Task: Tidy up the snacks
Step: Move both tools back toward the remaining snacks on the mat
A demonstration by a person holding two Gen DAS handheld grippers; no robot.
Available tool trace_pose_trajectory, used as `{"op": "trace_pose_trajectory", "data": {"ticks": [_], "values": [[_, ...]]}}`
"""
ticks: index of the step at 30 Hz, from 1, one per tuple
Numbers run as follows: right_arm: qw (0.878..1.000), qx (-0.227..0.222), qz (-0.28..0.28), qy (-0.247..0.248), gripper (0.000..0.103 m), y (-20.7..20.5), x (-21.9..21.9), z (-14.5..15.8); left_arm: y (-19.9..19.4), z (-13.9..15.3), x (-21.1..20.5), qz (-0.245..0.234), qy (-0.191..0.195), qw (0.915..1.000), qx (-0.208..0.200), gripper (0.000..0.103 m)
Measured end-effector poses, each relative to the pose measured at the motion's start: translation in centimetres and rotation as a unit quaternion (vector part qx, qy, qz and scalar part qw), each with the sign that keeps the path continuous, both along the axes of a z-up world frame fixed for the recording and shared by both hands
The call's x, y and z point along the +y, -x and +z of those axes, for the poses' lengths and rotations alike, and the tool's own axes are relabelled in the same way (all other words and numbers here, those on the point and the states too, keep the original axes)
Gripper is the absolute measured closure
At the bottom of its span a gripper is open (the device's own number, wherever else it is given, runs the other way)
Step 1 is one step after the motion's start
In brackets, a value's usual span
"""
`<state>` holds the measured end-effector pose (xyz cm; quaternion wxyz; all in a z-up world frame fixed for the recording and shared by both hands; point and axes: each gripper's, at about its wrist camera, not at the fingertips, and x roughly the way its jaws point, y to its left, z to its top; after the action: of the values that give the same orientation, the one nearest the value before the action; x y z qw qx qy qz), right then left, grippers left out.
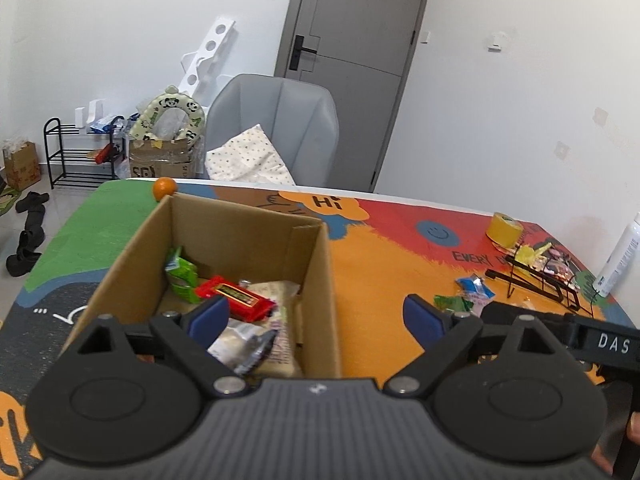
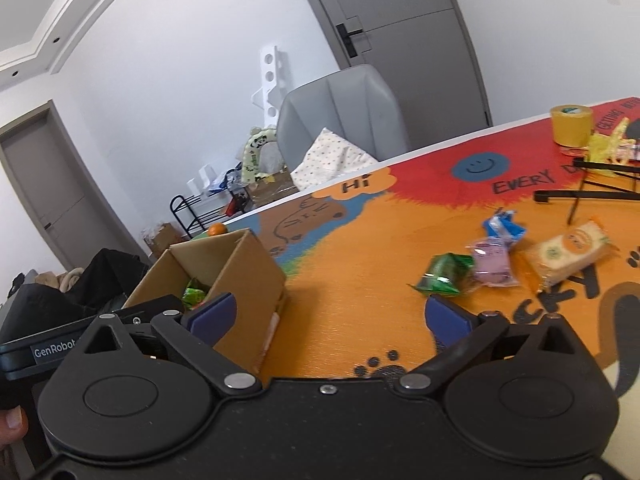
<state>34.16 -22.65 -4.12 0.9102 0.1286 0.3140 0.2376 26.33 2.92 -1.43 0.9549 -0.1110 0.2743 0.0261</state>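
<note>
An open cardboard box (image 1: 320, 280) stands on the colourful table mat and holds several snacks: a green pack (image 1: 182, 276), a red bar (image 1: 236, 298) and pale packets (image 1: 276, 332). My left gripper (image 1: 316, 318) is open and empty, held over the box's right wall. My right gripper (image 2: 328, 316) is open and empty above the mat, right of the box (image 2: 244, 276). Loose snacks lie ahead of it: a green pack (image 2: 444, 274), a pink pack (image 2: 492, 266), a blue pack (image 2: 502, 228) and an orange-labelled cracker pack (image 2: 572, 252).
An orange fruit (image 1: 164, 188) sits behind the box. A yellow tape roll (image 1: 504, 230), a black wire stand (image 1: 536, 280) and a white bottle (image 1: 618, 260) are at the table's far right. A grey chair (image 1: 276, 128) stands behind the table.
</note>
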Motion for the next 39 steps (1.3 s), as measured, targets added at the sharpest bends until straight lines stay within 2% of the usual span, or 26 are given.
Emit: {"op": "trace_pose_trajectory", "data": {"ticks": [12, 19, 24, 27, 33, 37, 39], "values": [[0.999, 0.001, -0.045, 0.006, 0.0, 0.1, -4.4, -0.8, -1.0, 0.0, -2.7, -0.027, 0.002, 0.9996, -0.009, 0.01], [0.999, 0.003, -0.053, 0.009, 0.002, -0.2, -5.7, -1.5, -1.7, -0.2, -4.4, -0.048, 0.003, 0.9987, -0.014, 0.01], [0.998, 0.01, -0.064, 0.006, 0.019, -0.7, -6.7, -1.9, -2.5, -0.2, -5.8, -0.069, -0.004, 0.9975, -0.015, 0.012], [0.997, 0.011, -0.072, 0.006, 0.023, -1.0, -7.3, -2.1, -3.1, -0.4, -6.5, -0.074, -0.005, 0.9971, -0.016, 0.013], [0.996, 0.019, -0.087, 0.0, 0.034, -2.0, -8.5, -2.6, -4.5, -0.7, -7.7, -0.089, -0.002, 0.9959, -0.014, 0.023], [0.996, 0.023, -0.09, -0.006, 0.042, -2.8, -8.8, -3.0, -5.8, -1.4, -8.2, -0.098, 0.002, 0.9952, -0.004, 0.034], [0.996, 0.023, -0.09, -0.006, 0.045, -3.3, -8.7, -3.1, -6.5, -1.9, -8.5, -0.101, 0.004, 0.9949, -0.001, 0.035]]}}
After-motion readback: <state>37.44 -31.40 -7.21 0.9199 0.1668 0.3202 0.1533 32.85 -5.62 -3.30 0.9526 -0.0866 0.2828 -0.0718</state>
